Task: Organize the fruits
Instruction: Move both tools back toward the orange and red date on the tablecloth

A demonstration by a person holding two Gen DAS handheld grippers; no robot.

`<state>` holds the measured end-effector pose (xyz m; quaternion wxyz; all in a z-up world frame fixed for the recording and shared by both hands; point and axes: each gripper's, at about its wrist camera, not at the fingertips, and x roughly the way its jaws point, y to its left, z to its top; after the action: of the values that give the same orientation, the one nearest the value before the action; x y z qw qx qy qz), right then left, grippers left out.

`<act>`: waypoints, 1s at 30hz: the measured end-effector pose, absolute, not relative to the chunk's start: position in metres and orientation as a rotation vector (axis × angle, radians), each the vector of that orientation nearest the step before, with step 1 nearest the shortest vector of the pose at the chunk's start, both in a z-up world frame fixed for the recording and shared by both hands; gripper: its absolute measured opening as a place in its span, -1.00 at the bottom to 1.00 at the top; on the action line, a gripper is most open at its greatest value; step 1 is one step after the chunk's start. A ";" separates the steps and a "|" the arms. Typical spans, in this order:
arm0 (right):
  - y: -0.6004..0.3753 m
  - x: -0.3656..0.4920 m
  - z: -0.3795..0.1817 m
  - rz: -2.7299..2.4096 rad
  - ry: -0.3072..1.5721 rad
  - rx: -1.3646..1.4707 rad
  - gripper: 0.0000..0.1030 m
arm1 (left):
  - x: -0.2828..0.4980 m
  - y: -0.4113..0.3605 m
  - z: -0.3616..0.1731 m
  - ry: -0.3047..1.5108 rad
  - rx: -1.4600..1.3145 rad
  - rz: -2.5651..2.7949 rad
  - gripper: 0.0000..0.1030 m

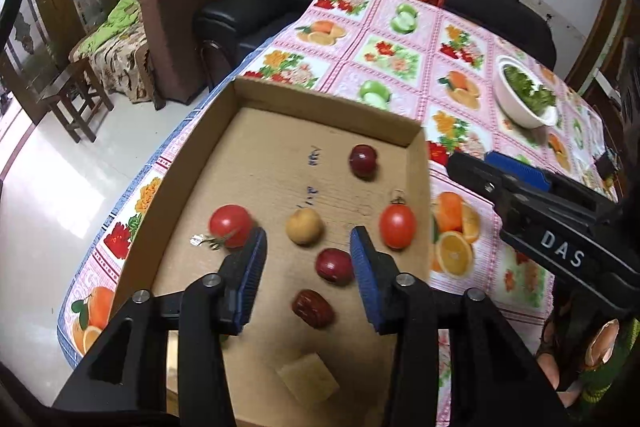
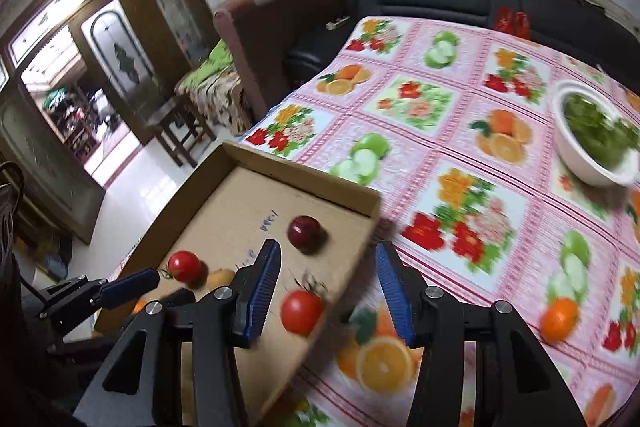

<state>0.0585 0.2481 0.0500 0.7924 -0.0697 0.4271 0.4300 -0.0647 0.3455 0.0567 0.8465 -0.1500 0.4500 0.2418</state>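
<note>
A shallow cardboard box point(image 1: 256, 95) point(image 2: 248, 155) lies on the table. In it lie two tomatoes point(image 1: 231, 225) point(image 1: 397, 227), a yellow fruit point(image 1: 304, 225), two dark red plums point(image 1: 363, 160) point(image 1: 334, 266) and a brown date point(image 1: 312, 308). My left gripper point(image 1: 308, 263) is open and empty above the box, around the near plum and yellow fruit. My right gripper point(image 2: 327, 291) is open and empty over the box's right edge, above a tomato point(image 2: 301, 311). A real orange point(image 2: 559, 319) lies on the cloth at the right.
A white bowl of greens point(image 1: 520, 95) point(image 2: 588, 143) stands at the far right of the fruit-print tablecloth point(image 1: 400, 27). A pale block point(image 1: 310, 379) lies at the box's near end. A black sofa and a brown armchair stand behind the table.
</note>
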 end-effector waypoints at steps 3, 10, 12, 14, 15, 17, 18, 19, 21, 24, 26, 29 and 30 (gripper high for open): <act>0.225 0.056 0.056 0.902 0.907 -0.131 -0.01 | -0.068 0.334 0.064 0.930 -0.313 0.490 -0.06; 0.169 0.050 0.068 0.844 0.883 -0.090 0.00 | -0.073 0.303 0.075 0.914 -0.306 0.428 -0.06; 0.155 0.051 0.071 0.827 0.877 -0.079 0.00 | -0.074 0.292 0.076 0.914 -0.296 0.412 -0.06; 0.140 0.051 0.073 0.808 0.872 -0.066 0.00 | -0.074 0.281 0.077 0.917 -0.292 0.388 -0.06; 0.132 0.051 0.074 0.798 0.869 -0.062 0.00 | -0.075 0.277 0.077 0.919 -0.291 0.379 -0.06; 0.119 0.050 0.074 0.780 0.872 -0.053 0.00 | -0.075 0.266 0.076 0.923 -0.284 0.359 -0.06; 0.111 0.050 0.074 0.771 0.871 -0.048 0.00 | -0.075 0.260 0.076 0.925 -0.278 0.348 -0.06; 0.105 0.049 0.073 0.763 0.871 -0.046 0.00 | -0.074 0.254 0.075 0.930 -0.275 0.336 -0.06; 0.094 0.049 0.072 0.748 0.872 -0.039 0.01 | -0.075 0.243 0.073 0.938 -0.271 0.309 -0.06; 0.077 0.048 0.069 0.726 0.877 -0.028 0.01 | -0.075 0.227 0.067 0.956 -0.263 0.264 -0.06; 0.067 0.048 0.067 0.715 0.881 -0.021 0.01 | -0.076 0.214 0.063 0.963 -0.265 0.224 -0.06; 0.051 0.050 0.061 0.691 0.889 -0.011 0.01 | -0.078 0.197 0.056 0.977 -0.263 0.160 -0.06; 0.046 0.050 0.059 0.684 0.892 -0.009 0.01 | -0.078 0.191 0.053 0.982 -0.258 0.140 -0.06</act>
<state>0.0503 0.0464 0.0592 0.8462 -0.0043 0.4228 0.3244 -0.0784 0.1905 0.0525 0.8714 -0.1235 0.4700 0.0669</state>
